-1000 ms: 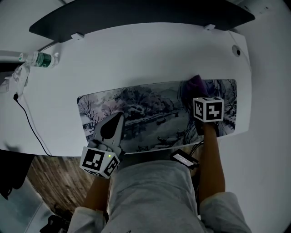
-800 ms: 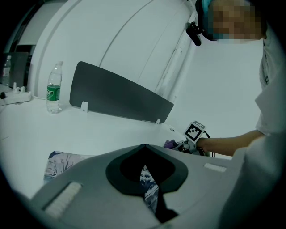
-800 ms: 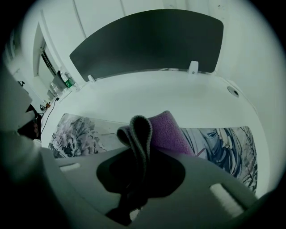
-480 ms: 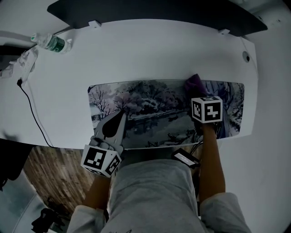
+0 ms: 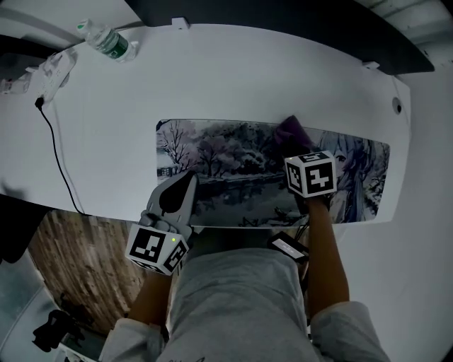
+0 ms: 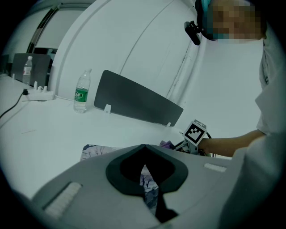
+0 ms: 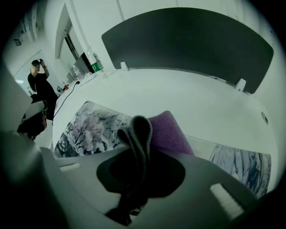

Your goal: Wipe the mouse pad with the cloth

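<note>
A long mouse pad [image 5: 233, 152] printed with a snowy scene lies across the white desk [image 5: 233, 78]. My right gripper [image 5: 294, 145] is shut on a purple cloth [image 5: 289, 130], which rests on the pad near its far edge, right of the middle. In the right gripper view the cloth [image 7: 167, 132] bulges out from between the jaws of the right gripper [image 7: 142, 150], one fold standing up. My left gripper [image 5: 188, 177] is shut and empty, its tip down on the pad's near left part. In the left gripper view the left gripper [image 6: 144, 147] shows the pad [image 6: 149, 190] through its jaw gap.
A water bottle [image 5: 106, 40] and a crumpled white thing [image 5: 53, 67] sit at the far left, with a black cable [image 5: 53, 141] trailing toward the near edge. A dark divider panel [image 5: 283, 14] lines the desk's far side. A person [image 7: 42, 85] stands in the distance.
My right gripper has dragged the cloth leftward along the pad's far edge. The left gripper stays pressed on the near left part of the pad.
</note>
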`<action>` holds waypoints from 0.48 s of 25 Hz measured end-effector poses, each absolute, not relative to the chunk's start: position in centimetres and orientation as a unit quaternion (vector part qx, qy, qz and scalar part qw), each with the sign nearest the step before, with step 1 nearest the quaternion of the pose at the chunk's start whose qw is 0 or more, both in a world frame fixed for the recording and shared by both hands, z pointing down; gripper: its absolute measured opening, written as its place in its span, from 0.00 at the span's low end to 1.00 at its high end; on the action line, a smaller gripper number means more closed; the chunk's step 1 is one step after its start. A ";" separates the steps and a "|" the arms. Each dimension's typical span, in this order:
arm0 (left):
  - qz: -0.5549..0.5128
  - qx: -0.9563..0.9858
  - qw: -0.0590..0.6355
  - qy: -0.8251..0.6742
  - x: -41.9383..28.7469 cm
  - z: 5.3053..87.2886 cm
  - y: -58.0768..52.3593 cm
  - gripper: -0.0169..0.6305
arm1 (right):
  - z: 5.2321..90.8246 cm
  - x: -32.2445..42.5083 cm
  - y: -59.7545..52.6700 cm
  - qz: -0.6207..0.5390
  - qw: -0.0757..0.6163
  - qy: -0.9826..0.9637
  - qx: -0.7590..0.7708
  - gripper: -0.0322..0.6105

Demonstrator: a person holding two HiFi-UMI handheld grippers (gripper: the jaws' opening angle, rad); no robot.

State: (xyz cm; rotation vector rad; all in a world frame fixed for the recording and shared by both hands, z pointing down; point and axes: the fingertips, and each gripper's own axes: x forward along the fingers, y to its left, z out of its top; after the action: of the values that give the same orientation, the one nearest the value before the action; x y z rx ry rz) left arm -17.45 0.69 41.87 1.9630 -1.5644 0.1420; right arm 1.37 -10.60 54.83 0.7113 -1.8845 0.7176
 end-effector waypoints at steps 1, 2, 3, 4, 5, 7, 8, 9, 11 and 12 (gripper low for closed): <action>0.051 0.740 0.309 -0.595 -17.8 42.0 1.0 0.05 | 54.8 0.6 -10.3 0.291 0.482 -0.776 0.285 0.13; 0.048 0.738 0.310 -0.598 -18.1 42.1 1.3 0.05 | 54.8 -0.2 -10.0 0.288 0.483 -0.779 0.278 0.13; 0.046 0.735 0.310 -0.601 -18.4 42.3 1.7 0.05 | 54.8 -1.0 -9.7 0.285 0.485 -0.782 0.271 0.13; 0.045 0.733 0.311 -0.603 -18.7 42.4 2.0 0.05 | 54.8 -1.8 -9.4 0.282 0.485 -0.784 0.264 0.13; 0.045 0.730 0.313 -0.606 -19.0 42.4 2.3 0.05 | 54.9 -2.7 -9.1 0.279 0.486 -0.787 0.257 0.13; 0.045 0.724 0.315 -0.612 -19.7 42.5 2.8 0.05 | 54.9 -4.3 -8.5 0.273 0.489 -0.792 0.241 0.13; 0.042 0.721 0.315 -0.615 -20.1 42.6 3.1 0.05 | 54.9 -5.1 -8.2 0.270 0.491 -0.795 0.233 0.13; 0.040 0.718 0.315 -0.619 -20.4 42.6 3.4 0.05 | 54.9 -5.8 -7.9 0.266 0.493 -0.797 0.226 0.13; 0.038 0.711 0.316 -0.626 -21.2 42.5 3.8 0.05 | 54.9 -7.3 -7.3 0.261 0.495 -0.801 0.211 0.13; 0.035 0.708 0.316 -0.630 -21.6 42.4 4.1 0.05 | 54.8 -8.1 -7.1 0.258 0.497 -0.803 0.204 0.13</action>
State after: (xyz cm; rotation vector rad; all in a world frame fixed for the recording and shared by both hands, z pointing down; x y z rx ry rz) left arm -21.56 4.09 42.41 1.8655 -1.6586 0.0931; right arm -8.08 -7.06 54.83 0.4946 -1.9449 0.6256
